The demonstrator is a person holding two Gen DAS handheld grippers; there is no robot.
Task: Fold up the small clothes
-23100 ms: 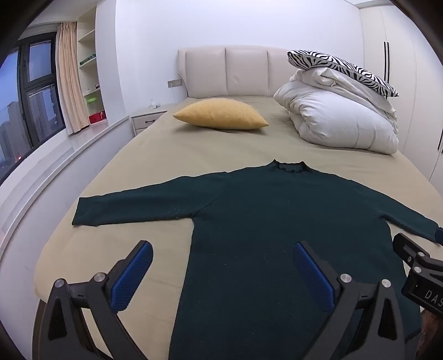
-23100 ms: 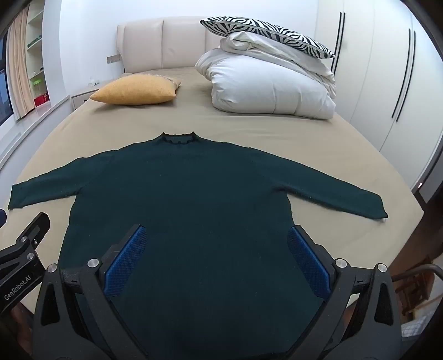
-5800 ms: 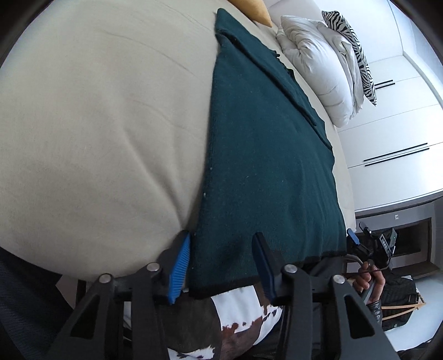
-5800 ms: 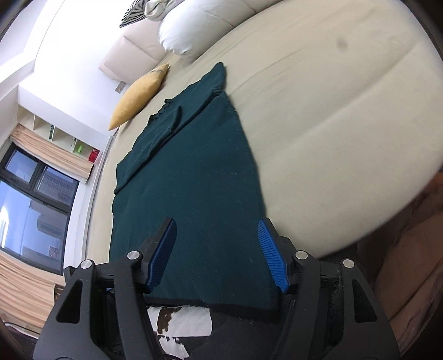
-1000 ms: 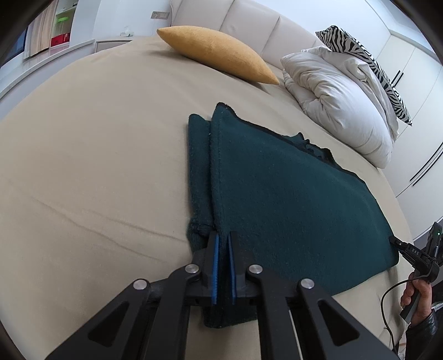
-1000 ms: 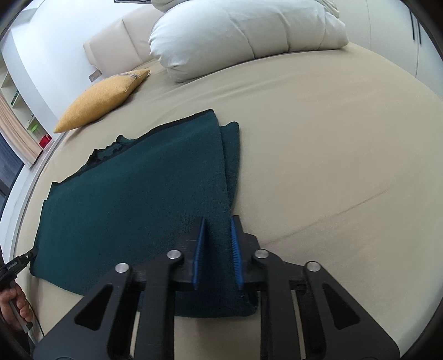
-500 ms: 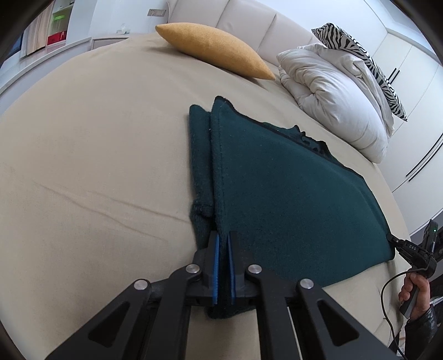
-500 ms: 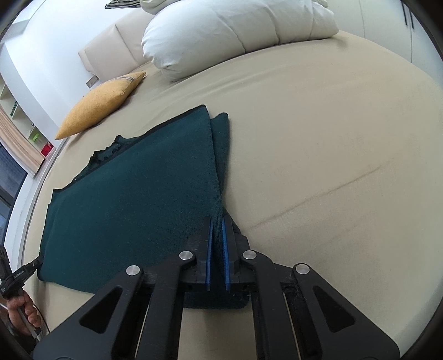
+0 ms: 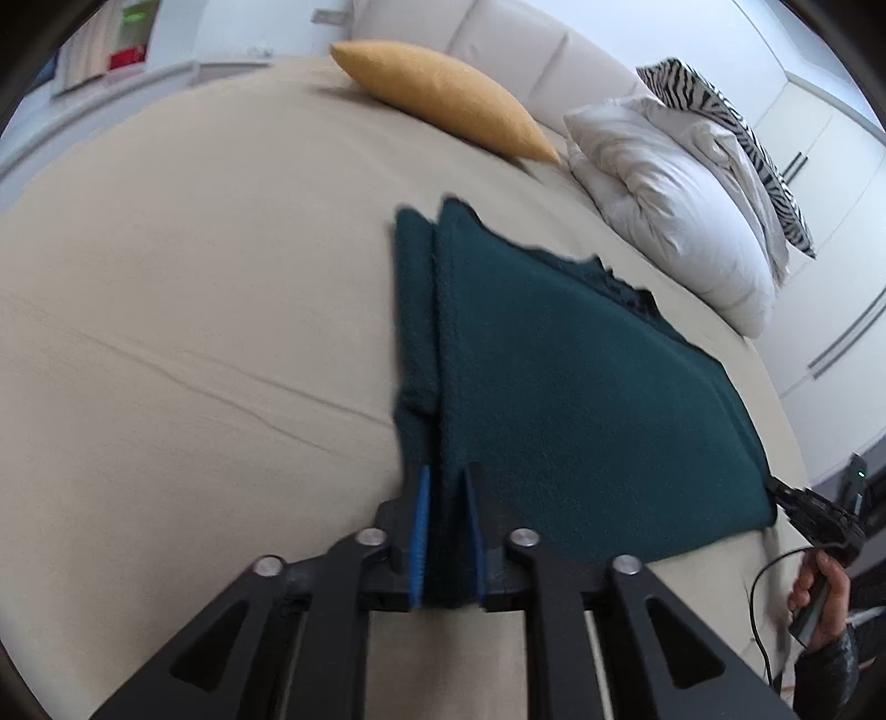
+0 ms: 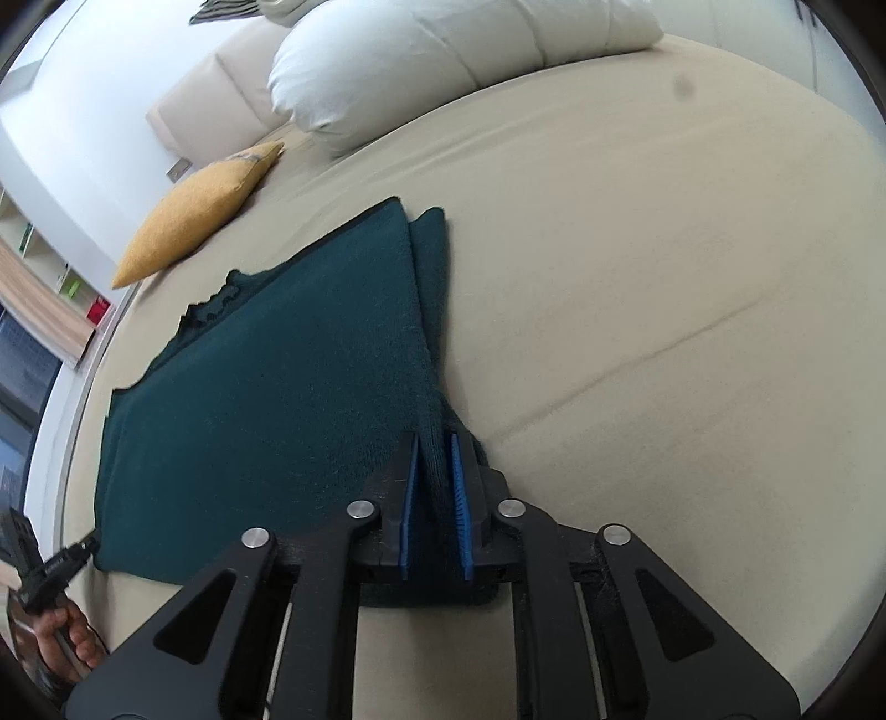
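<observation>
- Sweater (image 9: 581,399): dark green, folded flat on the bed (image 9: 194,288).
- Your left gripper (image 9: 446,487) and right gripper (image 10: 433,454): jaws just parted narrowly, each astride a near corner.
- Bare sheet outward of both.

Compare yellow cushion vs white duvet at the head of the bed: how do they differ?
The yellow cushion is mustard yellow and textured; the white duvet is plain white and smooth. The cushion is one small piece with pointed corners, the duvet a far bulkier folded heap. Nothing rests on the cushion; a zebra-print pillow sits on the duvet. Both lie on the beige sheet near the headboard, clear of the green sweater.
</observation>
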